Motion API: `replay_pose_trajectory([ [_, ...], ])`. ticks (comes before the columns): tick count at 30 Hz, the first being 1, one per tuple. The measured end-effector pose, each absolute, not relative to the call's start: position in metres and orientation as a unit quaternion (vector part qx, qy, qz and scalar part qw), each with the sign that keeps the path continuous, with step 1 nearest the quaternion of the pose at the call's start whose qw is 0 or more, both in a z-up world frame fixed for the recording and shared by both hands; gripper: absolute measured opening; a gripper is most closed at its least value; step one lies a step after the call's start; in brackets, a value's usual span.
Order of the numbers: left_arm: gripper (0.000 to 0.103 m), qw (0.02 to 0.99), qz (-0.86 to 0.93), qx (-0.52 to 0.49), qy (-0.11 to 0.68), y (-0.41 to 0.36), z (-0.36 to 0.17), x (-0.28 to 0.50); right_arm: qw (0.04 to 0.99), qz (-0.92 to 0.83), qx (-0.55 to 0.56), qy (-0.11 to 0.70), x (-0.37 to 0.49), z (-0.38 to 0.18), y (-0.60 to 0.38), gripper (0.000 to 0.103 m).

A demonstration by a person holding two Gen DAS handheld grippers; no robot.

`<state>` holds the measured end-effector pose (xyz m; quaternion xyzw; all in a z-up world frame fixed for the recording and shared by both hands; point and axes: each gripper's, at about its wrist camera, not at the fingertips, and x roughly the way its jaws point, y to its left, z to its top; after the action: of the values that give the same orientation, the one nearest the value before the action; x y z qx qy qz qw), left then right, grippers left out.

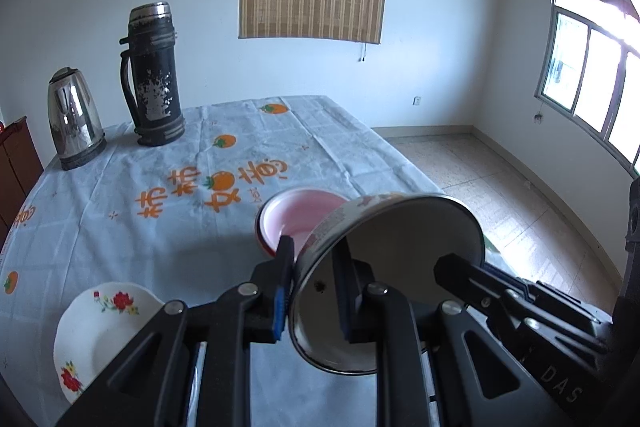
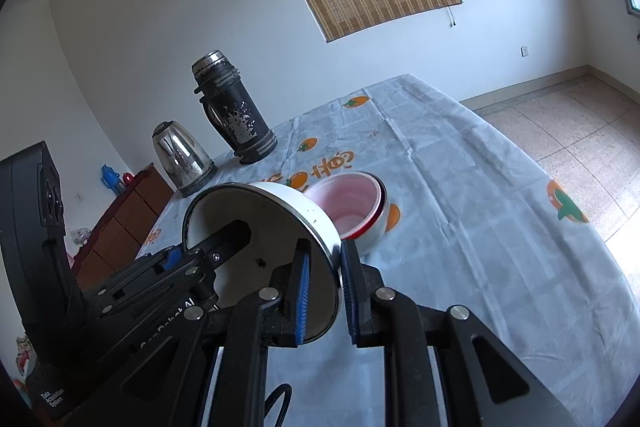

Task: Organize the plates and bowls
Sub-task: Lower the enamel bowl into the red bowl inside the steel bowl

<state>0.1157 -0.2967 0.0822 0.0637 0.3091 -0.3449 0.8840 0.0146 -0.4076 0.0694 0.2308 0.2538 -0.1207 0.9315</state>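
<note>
Above the persimmon-print tablecloth (image 1: 120,187), left gripper (image 1: 316,267) and right gripper (image 2: 324,267) each pinch opposite rims of one tilted enamel bowl (image 1: 392,275), lifted just beside the pink-lined bowl (image 1: 298,215).

Held above table w/ pale orange-print cloth (image 1: 120,211): white enamel bowl w/ dark metal rim (image 1: 384,291), tilted, clamped on opposite rim walls by left gripper (image 1: 312,255) and right gripper (image 2: 322,255). Just behind it on cloth: pink-lined red-rimmed bowl (image 2: 352,207). Near left: white flower-print plate (image 1: 100,331). Far left corner: steel electric kettle (image 1: 74,119), w/ tall black worn thermos flask (image 1: 154,75) right of it.
</note>
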Motion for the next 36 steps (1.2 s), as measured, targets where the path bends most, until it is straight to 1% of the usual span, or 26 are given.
replay_pose_trajectory([
  [5, 0.017, 0.888, -0.345, 0.049, 0.300, -0.306, 0.096, 0.136, 0.938, -0.126, 0.217, 0.240, 0.035, 0.084, -0.417, 0.017],
  [10, 0.017, 0.891, -0.340, 0.041, 0.298, -0.319, 0.097, 0.155, 0.938, -0.129, 0.216, 0.239, 0.057, 0.083, -0.429, 0.017],
  [18, 0.017, 0.888, -0.325, 0.036, 0.322, -0.343, 0.071, 0.191, 0.926, -0.126, 0.241, 0.260, 0.091, 0.052, -0.453, 0.017],
  [23, 0.017, 0.878, -0.316, 0.033, 0.358, -0.352, 0.045, 0.212, 0.919, -0.125, 0.262, 0.267, 0.107, 0.033, -0.467, 0.017],
  [27, 0.017, 0.876, -0.312, 0.029, 0.367, -0.354, 0.034, 0.220, 0.923, -0.132, 0.245, 0.265, 0.114, 0.028, -0.467, 0.017],
  [36, 0.017, 0.870, -0.304, 0.038, 0.387, -0.362, 0.013, 0.230, 0.920, -0.138, 0.249, 0.268, 0.122, 0.005, -0.473, 0.017],
])
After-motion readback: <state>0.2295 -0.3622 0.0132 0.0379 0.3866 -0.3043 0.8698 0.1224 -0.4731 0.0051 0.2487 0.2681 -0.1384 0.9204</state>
